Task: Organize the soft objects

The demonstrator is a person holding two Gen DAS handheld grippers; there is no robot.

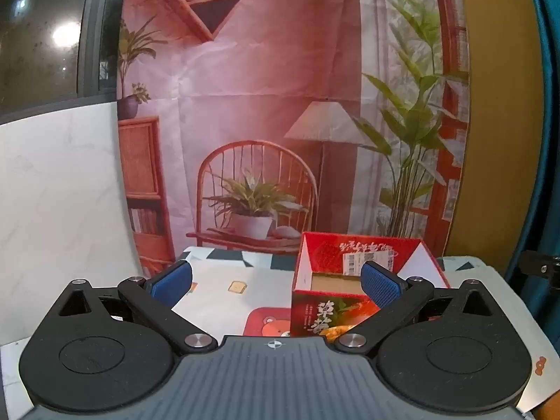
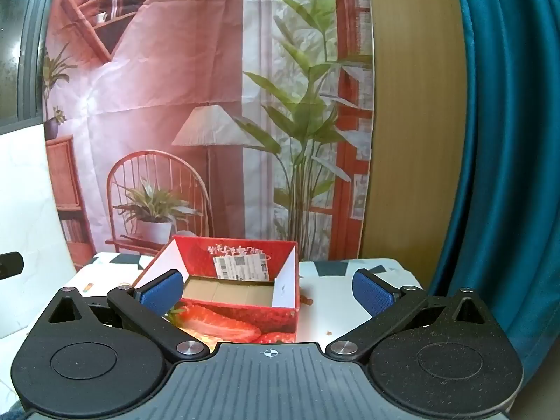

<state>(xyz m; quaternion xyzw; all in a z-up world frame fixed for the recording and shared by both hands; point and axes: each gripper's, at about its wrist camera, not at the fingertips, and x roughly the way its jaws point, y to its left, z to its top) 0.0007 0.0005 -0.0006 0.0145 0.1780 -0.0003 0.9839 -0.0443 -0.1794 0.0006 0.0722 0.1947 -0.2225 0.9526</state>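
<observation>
Box: red strawberry box [image 2: 241,294] stands open-topped on the bench [image 2: 350,280], just ahead, between both tongs.
Soft objects: none visible.
Left tongs [image 1: 276,281]: spread, empty.
Right tongs [image 2: 267,288]: spread, empty, more squarely facing it.

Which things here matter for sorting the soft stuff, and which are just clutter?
Job:
- open red strawberry box, nothing visible inside
- left claw and right claw, both open, nothing held
- no soft items in view

Lying about:
- printed backdrop
- patterned tablecloth
- teal curtain
- crumbs
</observation>
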